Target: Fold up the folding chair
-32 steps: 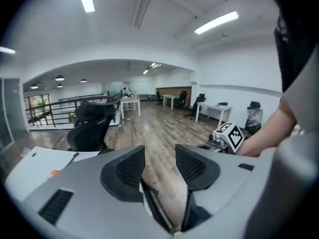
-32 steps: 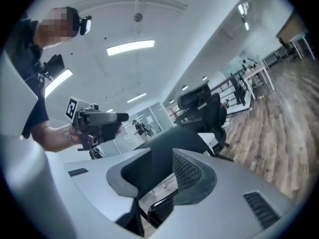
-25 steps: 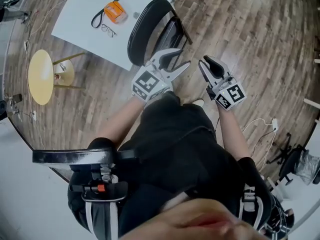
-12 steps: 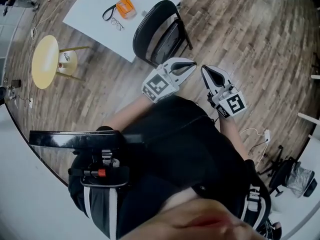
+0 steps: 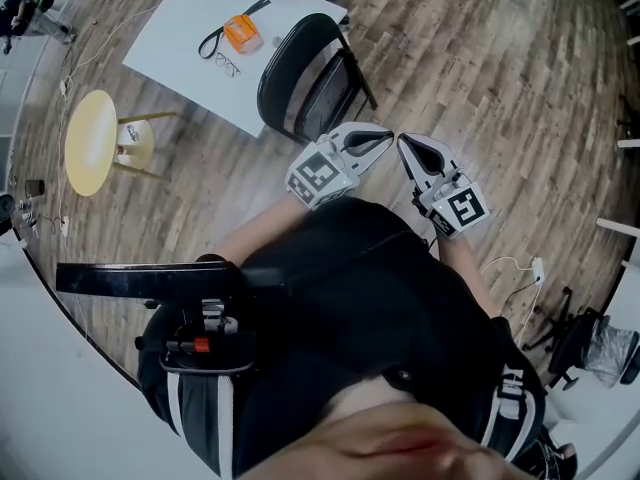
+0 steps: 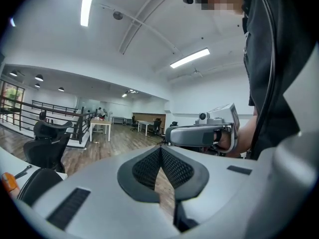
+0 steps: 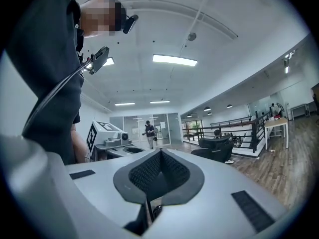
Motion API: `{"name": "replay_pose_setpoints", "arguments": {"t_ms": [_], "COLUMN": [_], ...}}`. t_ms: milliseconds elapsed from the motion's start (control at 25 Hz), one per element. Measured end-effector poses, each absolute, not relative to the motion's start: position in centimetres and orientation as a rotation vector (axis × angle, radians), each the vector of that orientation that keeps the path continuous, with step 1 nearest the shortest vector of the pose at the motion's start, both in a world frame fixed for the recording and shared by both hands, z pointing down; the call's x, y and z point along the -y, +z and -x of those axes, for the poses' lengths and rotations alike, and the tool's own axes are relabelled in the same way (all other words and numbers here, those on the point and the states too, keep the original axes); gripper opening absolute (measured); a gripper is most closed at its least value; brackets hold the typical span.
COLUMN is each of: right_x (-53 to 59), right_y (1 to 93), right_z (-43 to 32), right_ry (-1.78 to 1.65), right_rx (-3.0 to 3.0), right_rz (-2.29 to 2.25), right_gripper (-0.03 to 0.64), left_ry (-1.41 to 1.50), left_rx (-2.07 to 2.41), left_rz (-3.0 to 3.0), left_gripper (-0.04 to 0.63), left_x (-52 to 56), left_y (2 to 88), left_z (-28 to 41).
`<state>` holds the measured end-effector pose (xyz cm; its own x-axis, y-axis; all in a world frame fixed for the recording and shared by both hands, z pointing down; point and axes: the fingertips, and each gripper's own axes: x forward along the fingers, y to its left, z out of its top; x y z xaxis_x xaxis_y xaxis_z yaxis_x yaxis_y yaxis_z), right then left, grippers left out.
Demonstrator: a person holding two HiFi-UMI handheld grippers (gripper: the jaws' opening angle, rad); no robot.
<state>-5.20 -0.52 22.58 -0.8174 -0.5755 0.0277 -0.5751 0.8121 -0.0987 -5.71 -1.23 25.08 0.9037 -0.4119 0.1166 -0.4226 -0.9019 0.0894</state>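
Observation:
The black folding chair point(image 5: 305, 73) stands on the wood floor against the corner of a white table point(image 5: 180, 58); its rounded back also shows low at the left of the left gripper view point(image 6: 35, 183). Both grippers hang in the air in front of the person's torso, short of the chair and not touching it. My left gripper point(image 5: 385, 138) point(image 6: 160, 151) is shut with nothing between its pads. My right gripper point(image 5: 403, 140) point(image 7: 159, 153) is shut and empty too. Their tips point toward each other, a small gap apart. Each shows in the other's view: the right gripper point(image 6: 199, 133) and the left gripper point(image 7: 107, 133).
On the white table lie an orange item point(image 5: 238, 31), a pair of glasses point(image 5: 222, 65) and a black strap. A round yellow stool point(image 5: 88, 140) stands at the left. A white cable with a plug strip point(image 5: 520, 268) lies at the right, and an office chair's base point(image 5: 570, 338) at the lower right.
Both grippers went from open beside the chair to shut. They rose and drew back toward the torso, with their tips closer together. The chair stays by the table.

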Motion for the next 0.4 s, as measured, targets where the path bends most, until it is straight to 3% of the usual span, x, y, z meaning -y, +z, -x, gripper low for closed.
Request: {"name": "replay_pose_setpoints", "arguments": {"t_ms": [400], "right_x": [-0.13], "right_y": [23.49], "right_z": [4.98], "right_ry": [-0.173], "right_rx": [-2.971], "right_rz": [0.983], "right_gripper": [0.008], "left_ry": [0.077], "left_rx": [0.662], "left_rz": [-2.915], "left_gripper": [0.005], "left_x": [1.20], "left_y": [25.56], "left_z": [6.21]}}
